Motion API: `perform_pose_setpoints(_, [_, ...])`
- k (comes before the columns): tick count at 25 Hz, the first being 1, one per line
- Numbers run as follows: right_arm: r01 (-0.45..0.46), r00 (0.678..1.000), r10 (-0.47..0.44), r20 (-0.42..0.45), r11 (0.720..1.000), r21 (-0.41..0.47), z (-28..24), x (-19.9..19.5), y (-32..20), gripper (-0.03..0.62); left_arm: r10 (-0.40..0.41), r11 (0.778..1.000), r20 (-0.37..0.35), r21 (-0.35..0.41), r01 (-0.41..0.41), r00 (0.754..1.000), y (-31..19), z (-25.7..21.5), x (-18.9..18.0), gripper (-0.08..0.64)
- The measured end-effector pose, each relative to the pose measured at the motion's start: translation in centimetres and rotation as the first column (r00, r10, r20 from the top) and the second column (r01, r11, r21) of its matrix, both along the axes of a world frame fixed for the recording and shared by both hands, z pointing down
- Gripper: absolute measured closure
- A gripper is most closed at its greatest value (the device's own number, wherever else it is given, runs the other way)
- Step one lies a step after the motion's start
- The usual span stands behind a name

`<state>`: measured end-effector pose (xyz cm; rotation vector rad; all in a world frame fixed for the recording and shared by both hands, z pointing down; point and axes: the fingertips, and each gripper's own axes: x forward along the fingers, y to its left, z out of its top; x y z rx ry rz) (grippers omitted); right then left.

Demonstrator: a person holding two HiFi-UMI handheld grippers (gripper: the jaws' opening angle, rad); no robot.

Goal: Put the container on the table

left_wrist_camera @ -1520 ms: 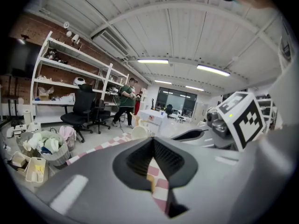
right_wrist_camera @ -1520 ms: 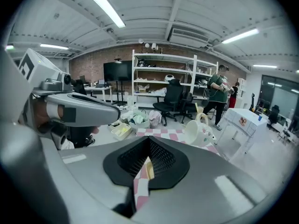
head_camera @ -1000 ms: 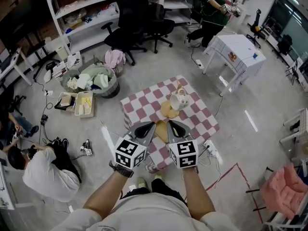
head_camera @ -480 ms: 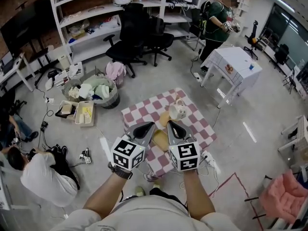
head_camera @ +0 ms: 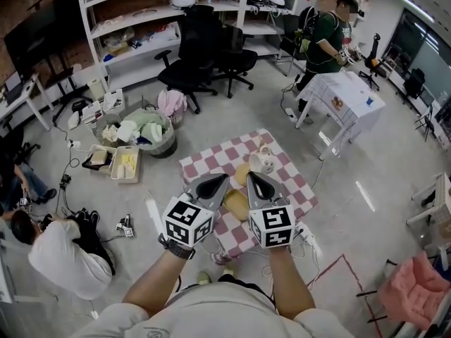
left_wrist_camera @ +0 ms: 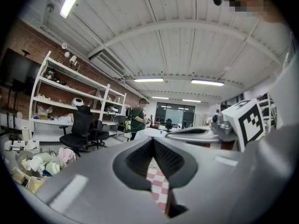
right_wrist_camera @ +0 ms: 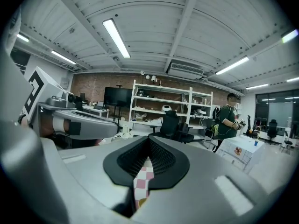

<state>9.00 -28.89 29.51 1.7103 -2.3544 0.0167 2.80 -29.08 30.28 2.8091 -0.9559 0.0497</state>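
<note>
A small table with a red-and-white checked cloth [head_camera: 211, 162] stands below me in the head view. On it sits a white container with a handle [head_camera: 262, 163], beside two tan round pieces [head_camera: 236, 204]. My left gripper [head_camera: 218, 179] and right gripper [head_camera: 251, 177] are held side by side above the table's near edge, both shut and empty. In the left gripper view the left gripper's [left_wrist_camera: 153, 139] jaws meet at the tips, with checked cloth showing below. The right gripper view shows the same for the right gripper [right_wrist_camera: 149, 141].
A basket of laundry [head_camera: 141, 129] and trays lie on the floor to the left. Black office chairs [head_camera: 194, 44] and white shelves [head_camera: 141, 20] stand behind. A person [head_camera: 328, 37] stands by a white table [head_camera: 345, 90]; another person [head_camera: 60, 248] sits on the floor.
Both grippers stay shut and side by side above the table's near edge. The head view has tilted up a little. The standing person at the back has shifted right.
</note>
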Motion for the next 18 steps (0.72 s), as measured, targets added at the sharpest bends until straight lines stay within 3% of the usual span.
perform_pose_setpoints(11, [-0.004, 1.000, 0.003, -0.011, 1.000, -0.017, 0.79, -0.12, -0.10, 0.583, 0.001, 1.000, 0.003, -0.011, -0.001, 1.000, -0.18, 0.57, 0.12, 0.554])
perform_pose_setpoints(18, [-0.014, 0.998, 0.014, -0.063, 1.000, 0.001, 0.94, -0.34, -0.29, 0.583, 0.004, 1.000, 0.001, -0.010, -0.004, 1.000, -0.56, 0.81, 0.21, 0.554])
